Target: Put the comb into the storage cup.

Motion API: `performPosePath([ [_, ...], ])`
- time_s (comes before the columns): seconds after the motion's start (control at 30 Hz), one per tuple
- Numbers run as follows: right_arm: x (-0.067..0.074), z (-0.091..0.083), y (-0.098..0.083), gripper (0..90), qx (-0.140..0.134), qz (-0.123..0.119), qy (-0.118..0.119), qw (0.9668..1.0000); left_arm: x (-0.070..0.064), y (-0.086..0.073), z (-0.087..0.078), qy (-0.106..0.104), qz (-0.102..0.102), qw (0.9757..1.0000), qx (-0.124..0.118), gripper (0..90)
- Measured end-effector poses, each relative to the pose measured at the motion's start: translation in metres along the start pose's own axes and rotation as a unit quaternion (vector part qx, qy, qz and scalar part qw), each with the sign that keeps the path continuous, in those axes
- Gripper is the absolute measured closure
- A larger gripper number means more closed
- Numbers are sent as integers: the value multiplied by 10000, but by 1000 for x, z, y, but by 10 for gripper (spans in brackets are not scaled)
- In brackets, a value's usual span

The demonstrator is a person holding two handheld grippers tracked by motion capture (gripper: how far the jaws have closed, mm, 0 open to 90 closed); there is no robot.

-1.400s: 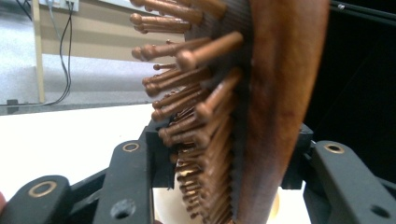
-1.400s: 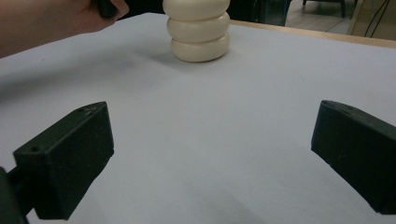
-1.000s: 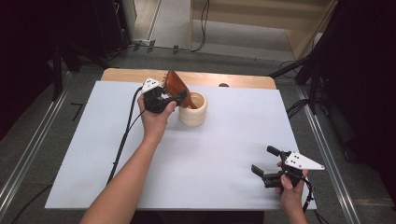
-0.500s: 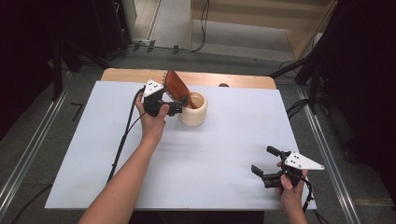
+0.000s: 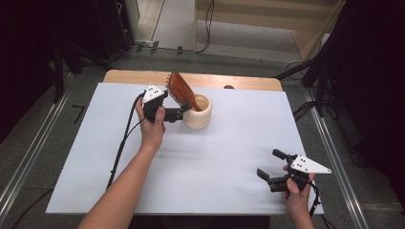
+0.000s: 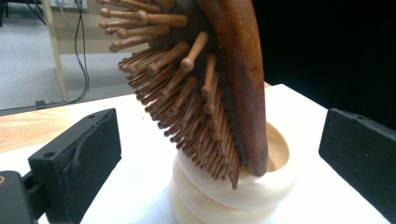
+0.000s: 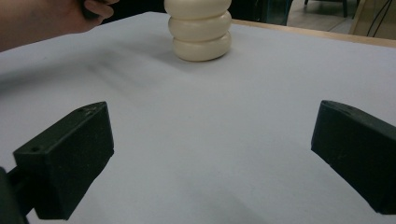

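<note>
Hairbrush [image 5: 181,90] in holder [image 5: 199,113], far side of table [image 5: 215,157]; left tool [image 5: 180,114] beside.

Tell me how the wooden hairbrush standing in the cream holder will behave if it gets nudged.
The hairbrush leans on the ribbed cream holder's rim with most of its head above it, so a nudge would probably tip or swing it. Its wooden body looks stiff. The holder looks small and light, so it may slide or topple too.

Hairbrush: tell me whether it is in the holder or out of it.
In. The wooden hairbrush stands tilted with its lower end inside the cream holder, leaning on its rim, bristles outward.
</note>
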State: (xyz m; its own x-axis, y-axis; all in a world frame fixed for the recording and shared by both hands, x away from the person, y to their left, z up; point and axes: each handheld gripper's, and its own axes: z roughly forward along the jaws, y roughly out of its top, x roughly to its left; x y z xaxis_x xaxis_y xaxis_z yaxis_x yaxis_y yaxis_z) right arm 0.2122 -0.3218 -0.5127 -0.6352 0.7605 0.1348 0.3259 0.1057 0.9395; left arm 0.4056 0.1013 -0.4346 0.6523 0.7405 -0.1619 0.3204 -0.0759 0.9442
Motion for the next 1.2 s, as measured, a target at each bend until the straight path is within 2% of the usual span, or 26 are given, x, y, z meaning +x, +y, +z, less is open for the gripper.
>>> performPosePath([
  [0.5,0,0,0,0,4,-18,-24,10000,0,-9,-22,-41,217,9998,-5,0],
  [1.07,0,1,-1,0,-40,-15,-147,9999,0,-26,-50,-106,296,9995,-61,0],
  [1.2,0,1,-1,0,-60,-34,-95,9999,1,-30,-58,-128,264,9995,-122,0],
])
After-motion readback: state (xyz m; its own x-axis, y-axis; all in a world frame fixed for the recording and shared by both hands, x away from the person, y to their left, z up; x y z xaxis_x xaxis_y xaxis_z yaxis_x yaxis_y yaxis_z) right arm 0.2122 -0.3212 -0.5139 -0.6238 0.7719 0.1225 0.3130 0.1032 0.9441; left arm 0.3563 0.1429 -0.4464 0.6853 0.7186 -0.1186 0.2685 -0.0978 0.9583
